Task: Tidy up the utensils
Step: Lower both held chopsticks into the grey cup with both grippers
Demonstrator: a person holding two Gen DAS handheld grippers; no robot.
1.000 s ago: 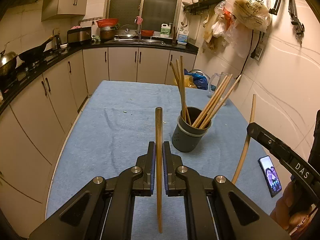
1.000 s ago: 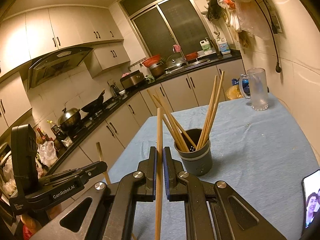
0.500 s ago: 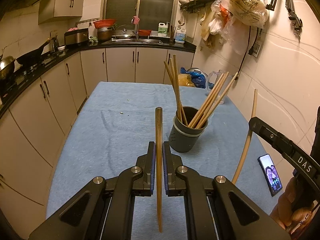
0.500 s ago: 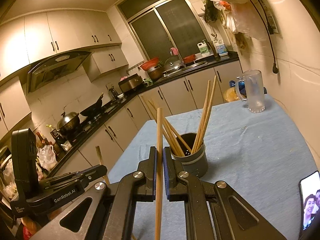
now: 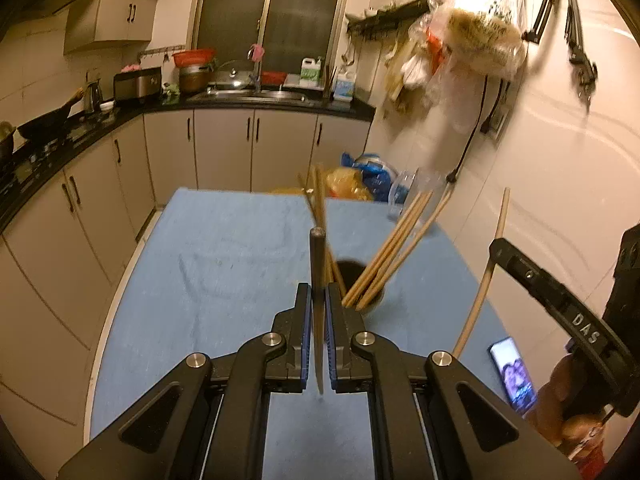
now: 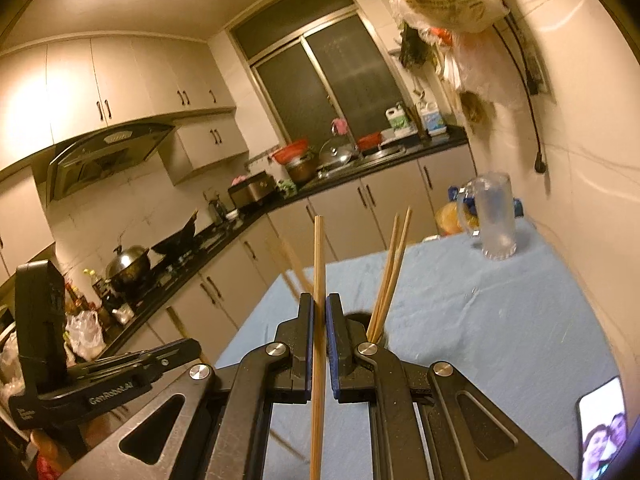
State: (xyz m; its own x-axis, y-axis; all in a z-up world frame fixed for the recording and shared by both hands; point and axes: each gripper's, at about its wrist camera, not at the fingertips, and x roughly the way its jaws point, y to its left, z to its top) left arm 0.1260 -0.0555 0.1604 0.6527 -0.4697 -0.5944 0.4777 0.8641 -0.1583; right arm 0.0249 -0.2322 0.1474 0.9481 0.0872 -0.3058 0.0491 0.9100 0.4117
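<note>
- Holding one chopstick in each set of tongs, I have the left tongs (image 5: 319, 340) clenched on a dark-looking chopstick (image 5: 317, 280) that stands nearly upright between the blue pads, and the right tongs (image 6: 319, 344) clenched on a paler bamboo chopstick (image 6: 318, 320), also upright.
- The dark round holder (image 5: 360, 280) sits on the blue-covered worktop (image 5: 208, 272) just beyond both sets of tongs, already carrying several chopsticks that fan out to either side.
- My main worry is the fan: the leaning sticks (image 5: 394, 254) cross the mouth of the holder, so a chopstick lowered straight in could strike one, get deflected, or lever it out onto the worktop.
- Each stick is pinched at one narrow spot along its length; a knock against the rim could make it pivot between the pads and slip free.
- Both tongs aim at the same small opening. If I bring them in together, the housings or the two sticks may collide, so I judge one at a time is safer.
- The holder looks light; a sideways push from a stick could tip or slide it.
- A phone (image 5: 514, 376) lies on the worktop to the right, and a glass mug (image 6: 490, 216) stands farther back; a dropped stick could roll toward either.
</note>
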